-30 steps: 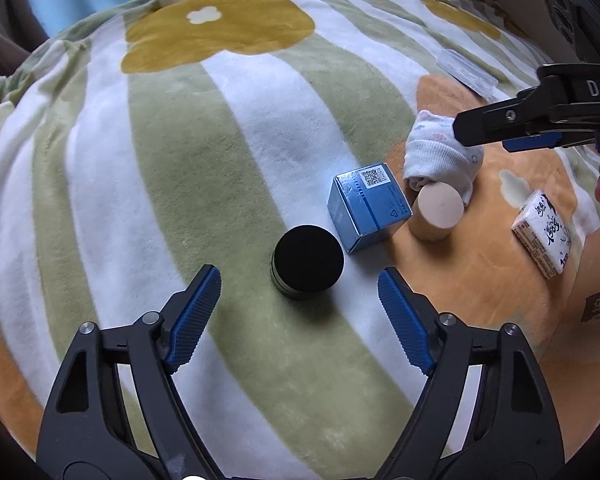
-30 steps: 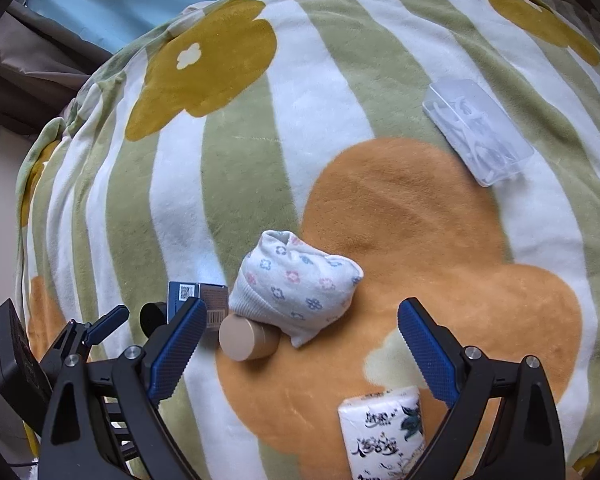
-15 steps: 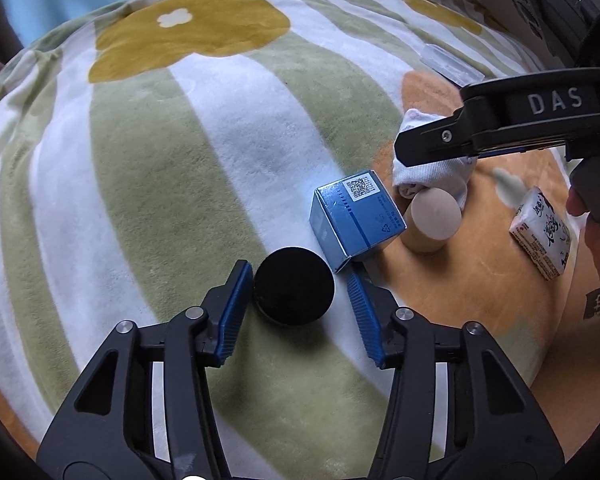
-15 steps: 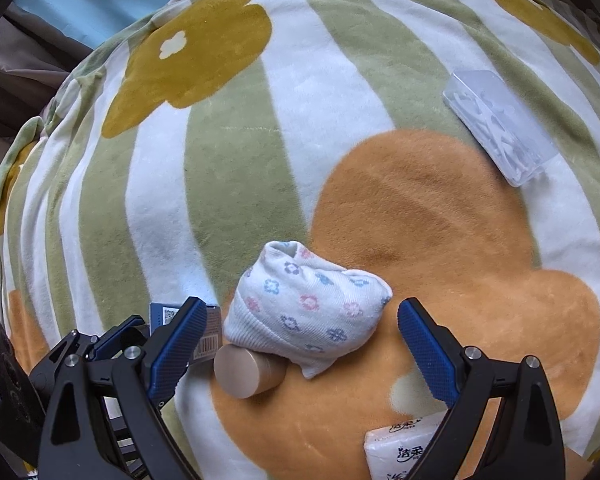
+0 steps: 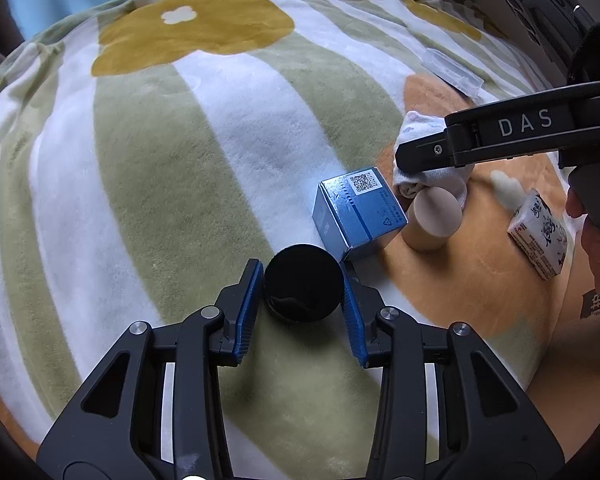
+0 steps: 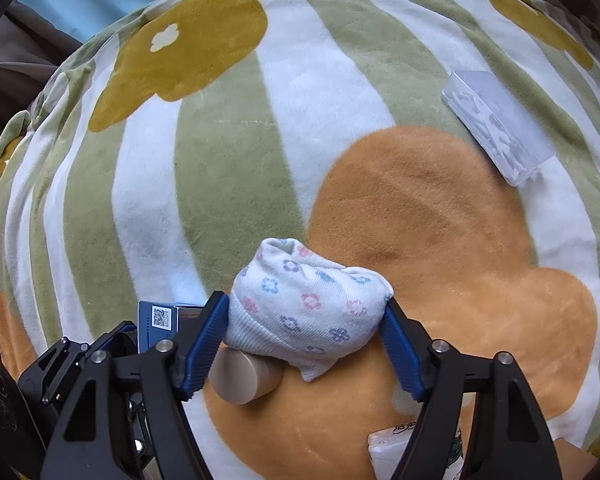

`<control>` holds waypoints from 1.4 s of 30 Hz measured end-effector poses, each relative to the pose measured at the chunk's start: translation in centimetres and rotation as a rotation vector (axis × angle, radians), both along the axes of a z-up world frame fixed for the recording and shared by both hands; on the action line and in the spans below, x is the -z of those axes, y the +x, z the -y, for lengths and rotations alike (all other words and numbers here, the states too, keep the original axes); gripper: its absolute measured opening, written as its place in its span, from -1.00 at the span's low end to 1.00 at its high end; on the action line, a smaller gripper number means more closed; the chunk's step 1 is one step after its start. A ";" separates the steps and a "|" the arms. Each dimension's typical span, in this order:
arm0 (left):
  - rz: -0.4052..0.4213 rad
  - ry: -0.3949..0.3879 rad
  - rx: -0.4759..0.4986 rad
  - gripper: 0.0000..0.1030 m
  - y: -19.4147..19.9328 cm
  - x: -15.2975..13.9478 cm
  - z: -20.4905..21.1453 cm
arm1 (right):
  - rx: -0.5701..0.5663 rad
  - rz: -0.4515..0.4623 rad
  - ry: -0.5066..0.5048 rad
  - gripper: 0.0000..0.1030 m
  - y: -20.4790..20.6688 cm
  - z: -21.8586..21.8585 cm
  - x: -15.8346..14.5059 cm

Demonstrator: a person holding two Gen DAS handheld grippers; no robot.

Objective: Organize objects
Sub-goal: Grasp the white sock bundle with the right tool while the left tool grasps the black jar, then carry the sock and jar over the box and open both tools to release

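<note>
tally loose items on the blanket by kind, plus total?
Round containers: 2, black-lidded jar and beige cylinder
Boxes: 2, blue carton and clear plastic case
Rolled socks: 1, floral sock bundle
Tissue packs: 1, tissue pack
Total: 6
</note>
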State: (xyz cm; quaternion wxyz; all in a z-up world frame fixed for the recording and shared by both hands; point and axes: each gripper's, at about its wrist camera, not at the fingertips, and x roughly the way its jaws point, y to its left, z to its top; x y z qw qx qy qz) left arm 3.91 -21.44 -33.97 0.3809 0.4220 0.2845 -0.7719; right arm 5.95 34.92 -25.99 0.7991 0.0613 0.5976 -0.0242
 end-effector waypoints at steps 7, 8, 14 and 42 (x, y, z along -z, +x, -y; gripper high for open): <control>-0.052 0.000 -0.078 -0.33 0.4 -0.2 -0.2 | 0.006 0.014 -0.011 0.26 -0.2 0.9 -0.3; -0.053 -0.002 -0.082 -0.33 0.5 -0.3 -0.3 | 0.007 0.016 -0.014 0.26 -0.2 1.0 -0.4; -0.059 -0.017 -0.115 -0.33 1.4 -1.4 -0.6 | -0.005 0.045 -0.040 0.25 -0.4 1.3 -1.4; -0.090 -0.119 -0.290 -0.33 -0.1 -14.0 -7.9 | -0.180 0.243 -0.082 0.25 -2.6 1.8 -11.7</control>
